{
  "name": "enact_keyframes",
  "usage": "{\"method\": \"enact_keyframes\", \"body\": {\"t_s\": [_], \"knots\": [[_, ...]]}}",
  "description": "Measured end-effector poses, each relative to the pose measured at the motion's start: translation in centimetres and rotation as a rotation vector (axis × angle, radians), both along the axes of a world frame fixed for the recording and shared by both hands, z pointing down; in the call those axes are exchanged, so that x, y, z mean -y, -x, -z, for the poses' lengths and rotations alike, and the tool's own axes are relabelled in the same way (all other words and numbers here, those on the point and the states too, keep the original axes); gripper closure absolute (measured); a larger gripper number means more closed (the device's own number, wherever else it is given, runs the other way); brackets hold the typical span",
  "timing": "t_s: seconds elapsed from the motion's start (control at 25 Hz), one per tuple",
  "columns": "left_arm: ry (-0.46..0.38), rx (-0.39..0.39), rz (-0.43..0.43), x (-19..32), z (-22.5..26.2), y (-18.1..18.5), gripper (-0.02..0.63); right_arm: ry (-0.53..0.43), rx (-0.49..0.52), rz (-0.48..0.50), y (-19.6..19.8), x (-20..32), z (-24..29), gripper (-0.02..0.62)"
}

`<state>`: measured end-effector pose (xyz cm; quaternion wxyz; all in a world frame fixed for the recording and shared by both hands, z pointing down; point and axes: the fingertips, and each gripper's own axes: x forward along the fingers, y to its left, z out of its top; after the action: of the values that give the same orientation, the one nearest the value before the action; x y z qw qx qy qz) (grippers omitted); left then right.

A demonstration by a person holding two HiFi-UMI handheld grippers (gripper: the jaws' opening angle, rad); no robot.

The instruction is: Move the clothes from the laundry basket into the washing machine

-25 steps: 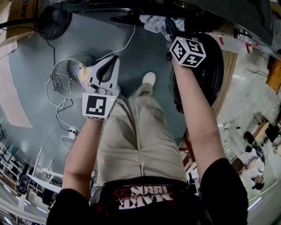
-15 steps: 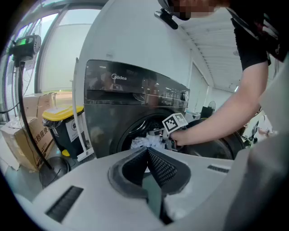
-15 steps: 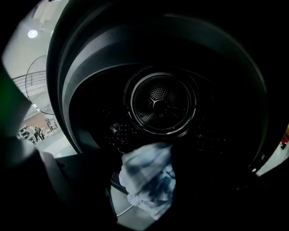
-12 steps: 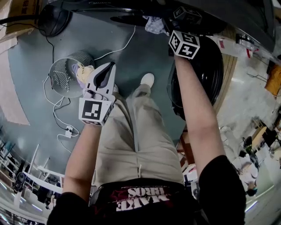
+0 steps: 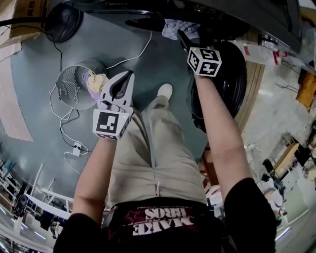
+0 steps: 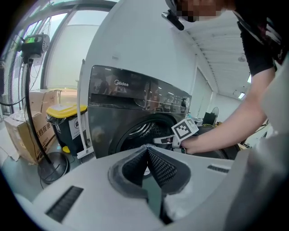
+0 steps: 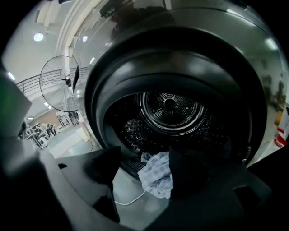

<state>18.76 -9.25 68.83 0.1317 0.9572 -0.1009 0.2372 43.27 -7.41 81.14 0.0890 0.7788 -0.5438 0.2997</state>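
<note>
Head view had the person standing at the washing machine [image 5: 148, 12], with the wire laundry basket [image 5: 66, 91] on the floor to their left and pale clothes [image 5: 94, 83] inside it. Left gripper [image 5: 129, 75] hung just beside the basket, jaws closed tip to tip, nothing in them. Right gripper [image 5: 190, 38] was up at the machine's opening; its jaws had just sprung apart, then eased in a little, and stood wide. Right gripper view showed a blue-white checked cloth [image 7: 157, 175] between the jaws, draped over the drum [image 7: 170, 106] lip, not clamped.
</note>
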Motion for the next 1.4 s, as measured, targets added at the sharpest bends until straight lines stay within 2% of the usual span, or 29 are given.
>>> {"method": "enact_keyframes", "body": {"t_s": [0.12,0.16,0.32,0.36,0.64,0.96,1.2,1.4], "knots": [[-0.009,-0.017,0.010,0.6,1.5,0.0,0.601,-0.004,0.028,0.045,2.2,-1.2,1.9,0.303],[-0.015,-0.025,0.011,0.8,2.2,0.0,0.601,-0.010,0.034,0.058,2.9,-1.6,2.8,0.341],[-0.054,-0.074,0.015,1.7,5.4,0.1,0.601,-0.019,-0.041,0.112,5.1,-3.4,7.4,0.560],[-0.064,-0.084,0.018,1.9,6.1,0.3,0.601,-0.022,-0.062,0.126,5.7,-3.8,8.5,0.588],[-0.120,-0.153,0.037,3.2,11.8,2.1,0.601,-0.106,-0.115,0.123,9.4,-6.5,16.4,0.592],[-0.152,-0.180,-0.017,3.1,16.8,3.4,0.601,-0.149,-0.133,0.080,11.6,-8.4,22.9,0.592],[-0.158,-0.165,-0.034,3.1,20.1,4.5,0.601,-0.139,-0.189,0.095,12.7,-9.6,27.7,0.592],[-0.165,-0.145,-0.047,3.7,23.5,5.4,0.601,-0.142,-0.189,0.082,13.6,-10.3,31.5,0.592]]}}
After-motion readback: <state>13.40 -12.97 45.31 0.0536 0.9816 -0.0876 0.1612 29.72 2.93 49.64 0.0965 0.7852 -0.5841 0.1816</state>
